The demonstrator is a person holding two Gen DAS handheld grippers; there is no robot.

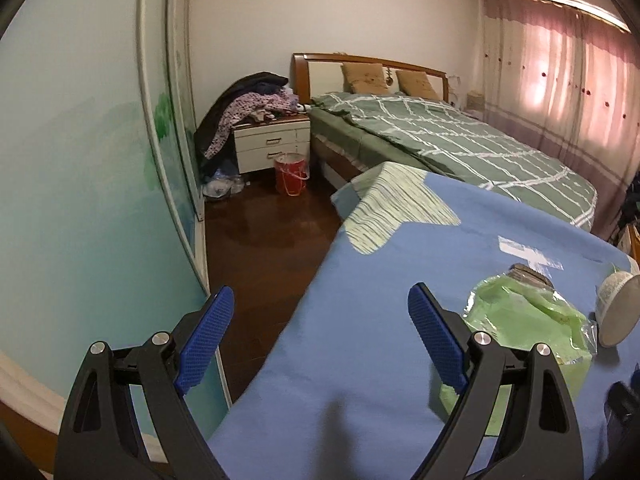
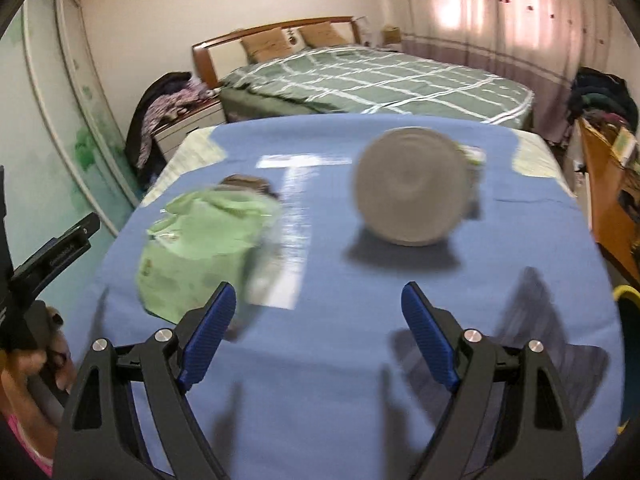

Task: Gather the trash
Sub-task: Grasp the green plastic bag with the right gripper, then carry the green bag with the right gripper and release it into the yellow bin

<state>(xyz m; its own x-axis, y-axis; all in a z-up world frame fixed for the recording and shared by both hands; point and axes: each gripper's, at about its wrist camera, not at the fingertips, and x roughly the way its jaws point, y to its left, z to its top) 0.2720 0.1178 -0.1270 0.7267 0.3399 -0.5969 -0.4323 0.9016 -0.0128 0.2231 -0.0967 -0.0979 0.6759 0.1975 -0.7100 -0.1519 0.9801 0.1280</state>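
A crumpled light-green plastic bag [image 1: 524, 332] lies on a table under a blue cloth [image 1: 360, 360], with a brown lid-like thing [image 1: 528, 274] behind it. A white cup [image 1: 618, 308] lies on its side to its right. In the right wrist view the bag [image 2: 200, 248] is left of centre and the cup [image 2: 412, 188] shows its round bottom. My left gripper [image 1: 320, 334] is open and empty over the table's left edge, left of the bag. My right gripper [image 2: 318, 330] is open and empty above the cloth [image 2: 340, 360], nearer than both objects.
A red bucket [image 1: 291, 173] stands on the dark wood floor by a white nightstand [image 1: 272, 144] piled with clothes. A bed with a green checked cover [image 1: 460, 144] lies beyond the table. A wardrobe wall is on the left. A wooden shelf [image 2: 608, 196] stands at the right.
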